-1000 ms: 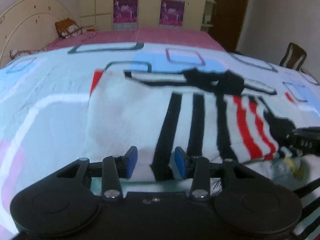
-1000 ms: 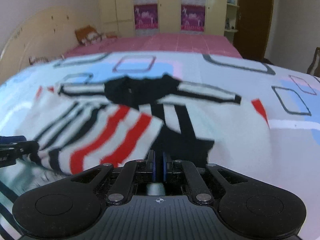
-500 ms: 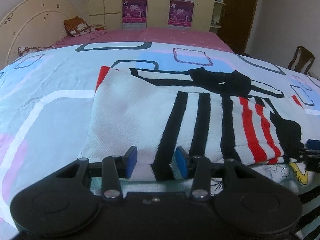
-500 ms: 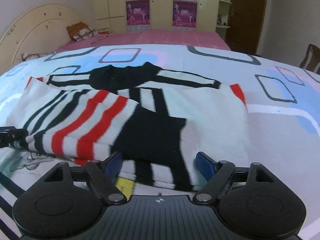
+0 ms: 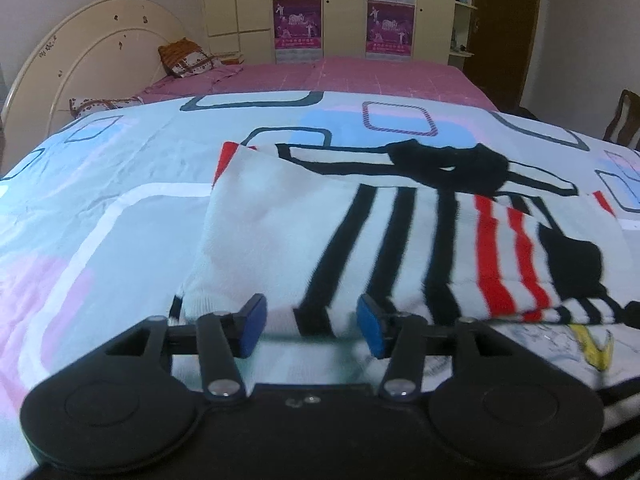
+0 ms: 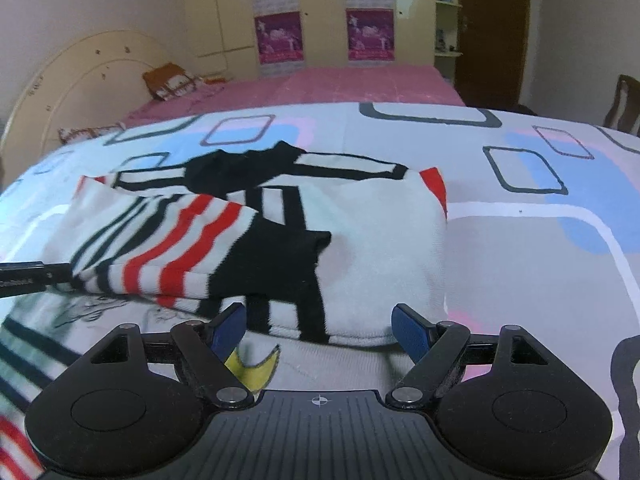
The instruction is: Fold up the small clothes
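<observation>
Sweater (image 5: 360, 232), white with black and red stripes, lies folded on the bed's patterned quilt (image 5: 100, 208), one striped sleeve laid across its front. Left claw (image 5: 310, 330) and right claw (image 6: 318, 332) both released, empty, at its near hem; another garment (image 6: 344, 368) lies beneath.

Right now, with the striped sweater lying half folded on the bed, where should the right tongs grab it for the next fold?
Probably the near hem of the striped sweater, at its white right corner, coming in low from the front edge of the bed. That hem lies as a thick doubled edge directly ahead of the open right tongs, so one finger could slide under it.
</observation>
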Motion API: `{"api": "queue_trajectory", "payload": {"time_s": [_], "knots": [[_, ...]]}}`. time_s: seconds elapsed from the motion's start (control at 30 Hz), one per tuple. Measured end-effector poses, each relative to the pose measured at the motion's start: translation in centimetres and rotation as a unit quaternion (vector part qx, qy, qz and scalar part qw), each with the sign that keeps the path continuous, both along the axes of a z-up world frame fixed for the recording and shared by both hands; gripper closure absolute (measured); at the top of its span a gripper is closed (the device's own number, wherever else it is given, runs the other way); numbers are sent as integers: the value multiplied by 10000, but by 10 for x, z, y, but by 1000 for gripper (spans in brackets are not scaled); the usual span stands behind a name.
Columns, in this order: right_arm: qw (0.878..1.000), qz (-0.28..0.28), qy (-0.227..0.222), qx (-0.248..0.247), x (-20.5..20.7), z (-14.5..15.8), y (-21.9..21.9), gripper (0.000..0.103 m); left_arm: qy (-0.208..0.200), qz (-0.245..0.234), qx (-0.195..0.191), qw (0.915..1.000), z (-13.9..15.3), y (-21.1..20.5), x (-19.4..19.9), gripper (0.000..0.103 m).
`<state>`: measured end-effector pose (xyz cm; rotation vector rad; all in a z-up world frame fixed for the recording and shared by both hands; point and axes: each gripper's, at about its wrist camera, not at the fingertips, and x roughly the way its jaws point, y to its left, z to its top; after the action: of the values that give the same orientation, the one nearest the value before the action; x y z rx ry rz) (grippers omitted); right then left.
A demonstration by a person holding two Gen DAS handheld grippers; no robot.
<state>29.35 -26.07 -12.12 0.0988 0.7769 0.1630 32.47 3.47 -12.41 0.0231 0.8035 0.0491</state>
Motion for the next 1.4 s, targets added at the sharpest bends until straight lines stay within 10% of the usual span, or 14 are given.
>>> {"api": "queue_trajectory", "payload": {"time_s": [0.47, 1.4], "knots": [[9985, 535, -65, 104, -56, 7, 29, 24, 51, -345, -60, 9994, 19, -16, -64, 44], [9961, -606, 387, -504, -198, -6, 43, 24, 474, -751, -361, 9954, -5, 78, -185, 46]]}}
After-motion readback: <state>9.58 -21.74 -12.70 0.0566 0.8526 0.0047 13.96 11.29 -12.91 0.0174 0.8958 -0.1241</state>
